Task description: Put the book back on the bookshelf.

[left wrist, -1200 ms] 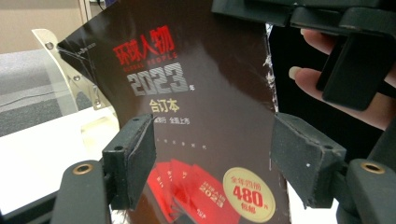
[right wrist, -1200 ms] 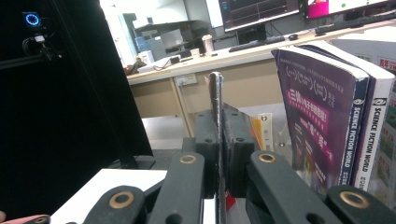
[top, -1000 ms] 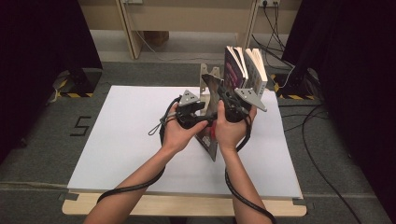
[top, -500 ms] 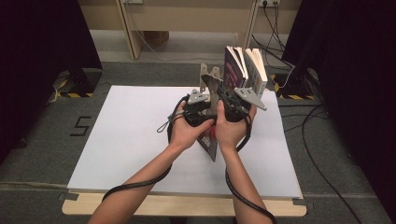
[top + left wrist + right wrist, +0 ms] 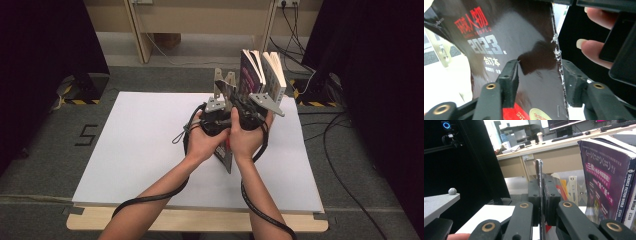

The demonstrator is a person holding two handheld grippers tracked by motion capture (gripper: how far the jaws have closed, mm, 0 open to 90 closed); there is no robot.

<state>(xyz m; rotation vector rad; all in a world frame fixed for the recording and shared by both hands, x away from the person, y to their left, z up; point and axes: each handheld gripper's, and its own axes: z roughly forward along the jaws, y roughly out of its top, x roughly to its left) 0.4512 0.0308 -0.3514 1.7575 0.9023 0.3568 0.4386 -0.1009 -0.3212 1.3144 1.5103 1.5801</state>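
Observation:
A thin dark glossy book point(image 5: 226, 159) with red and white lettering point(image 5: 499, 37) stands upright on edge at mid-table. My right gripper point(image 5: 541, 195) is shut on its edge, which runs up between the pads. My left gripper point(image 5: 539, 72) has just been closing its jaws around the same book. One finger point(image 5: 509, 75) lies over the cover and the other finger point(image 5: 574, 82) sits behind the scuffed edge, and a gap still shows. In the high view both grippers point(image 5: 220, 111) point(image 5: 247, 112) sit side by side against the book.
A purple book point(image 5: 604, 175) and other books point(image 5: 272, 70) stand upright at the table's far right. A beige metal bookend point(image 5: 223, 82) rises just behind the held book. The white tabletop point(image 5: 140, 150) spreads wide to the left. Cables trail from both grippers.
My left gripper has shifted right, up to the held book, and its jaws have narrowed around it. The right gripper and the book have stayed put.

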